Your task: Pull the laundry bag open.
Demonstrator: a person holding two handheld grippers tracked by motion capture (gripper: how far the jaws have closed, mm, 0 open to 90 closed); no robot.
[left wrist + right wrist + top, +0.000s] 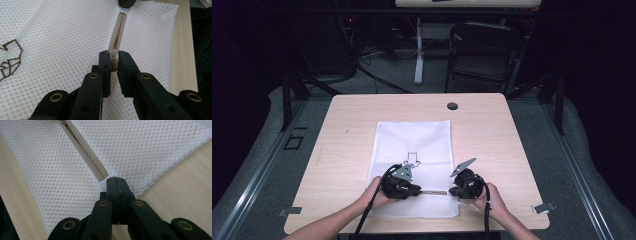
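**Two grippers on the zipper of a mesh bag**

A white mesh bag [414, 160] lies flat on the desk [492, 135], near the person's edge and a little left of the middle. Its long axis runs from the person's side toward the far edge. A small dark outline figure [412, 158] is stitched near its middle.

A beige zipper [434, 192] runs crosswise near the bag's near end, at right angles to the long axis, from the left gripper [416, 190] toward the right gripper [453, 192].

In the left gripper view, the left gripper [114, 65] is clenched on the zipper's pull [114, 64], a small ribbed beige tab held between the jaw tips. The zipper tape [118, 32] stretches straight away from it toward the other gripper.

In the right gripper view, the right gripper [115, 185] has its jaws pressed together on the mesh just beside the zipper's end [101, 177], pinching the bag [140, 152] near its edge, where bare desk [182, 192] shows alongside.

A hand holds each gripper, with the forearms coming in from the near edge.
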